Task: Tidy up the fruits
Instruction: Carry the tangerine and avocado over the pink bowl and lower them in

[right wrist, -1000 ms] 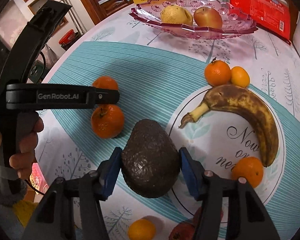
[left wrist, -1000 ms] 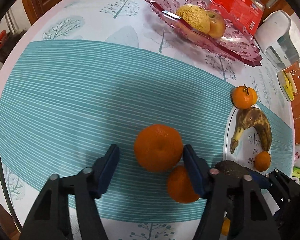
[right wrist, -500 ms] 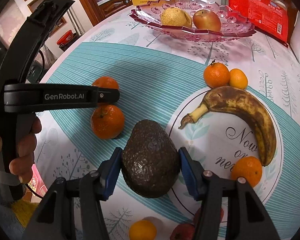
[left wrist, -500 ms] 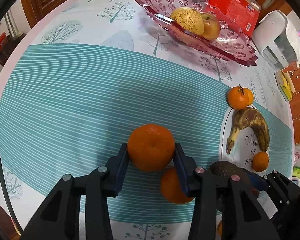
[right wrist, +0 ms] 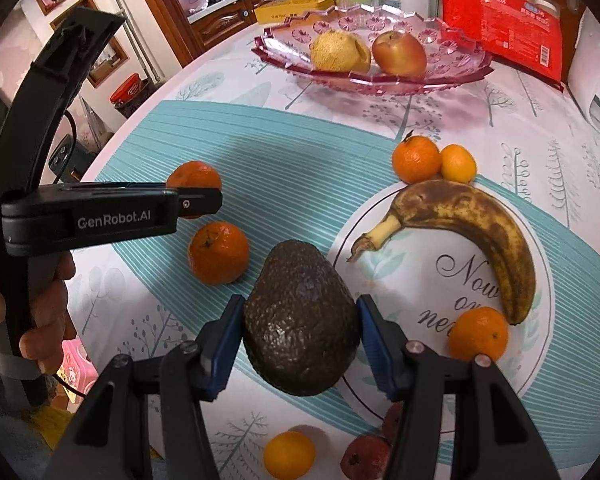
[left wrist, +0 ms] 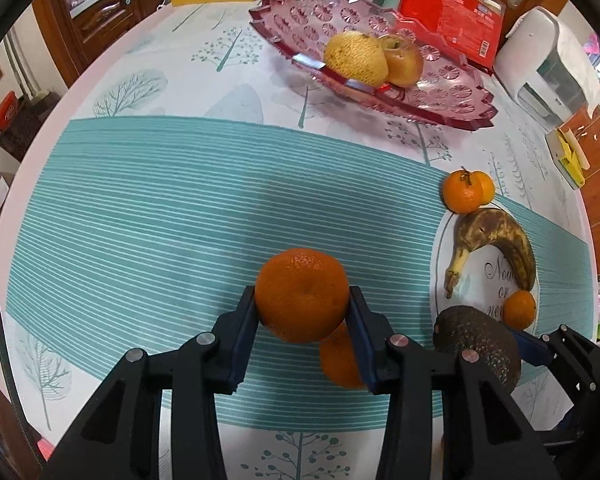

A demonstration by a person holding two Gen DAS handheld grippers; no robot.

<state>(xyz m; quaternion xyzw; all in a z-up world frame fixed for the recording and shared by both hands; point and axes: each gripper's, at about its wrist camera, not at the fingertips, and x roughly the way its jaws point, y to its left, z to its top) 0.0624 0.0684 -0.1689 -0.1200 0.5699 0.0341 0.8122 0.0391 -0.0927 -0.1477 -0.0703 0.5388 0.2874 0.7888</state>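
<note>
The worktop [left wrist: 140,184] under me is round, covered in a white cloth printed with trees and a broad teal striped band. At its far side sits the pink glass fruit tray [left wrist: 452,100], holding a pear [left wrist: 354,58] and an apple [left wrist: 404,60] side by side, touching. Behind the tray stands a red package [left wrist: 448,12], and to its right a white appliance [left wrist: 548,72].

On the printed white circle of the cloth lies a brown-spotted banana [right wrist: 472,220], curved, its stem pointing toward the middle of the worktop. Just beyond it sit a mandarin with a stem [right wrist: 416,159] and a smaller yellow-orange fruit [right wrist: 458,163], touching each other. Another small mandarin [right wrist: 478,334] rests at the banana's near tip.

My right hand-held gripper [right wrist: 300,344] has its blue pads pressed on either side of a dark avocado [right wrist: 300,320], narrow end pointing away from me. My left hand-held gripper [left wrist: 302,316] is clamped on a large mandarin [left wrist: 302,294], pads tight against both flanks; it looks raised off the cloth. A second mandarin [left wrist: 340,360] lies on the striped band right beneath it, partly hidden.

Near the front edge sit a small yellow-orange fruit [right wrist: 289,454] and two dark red fruits [right wrist: 364,458] I cannot name.
</note>
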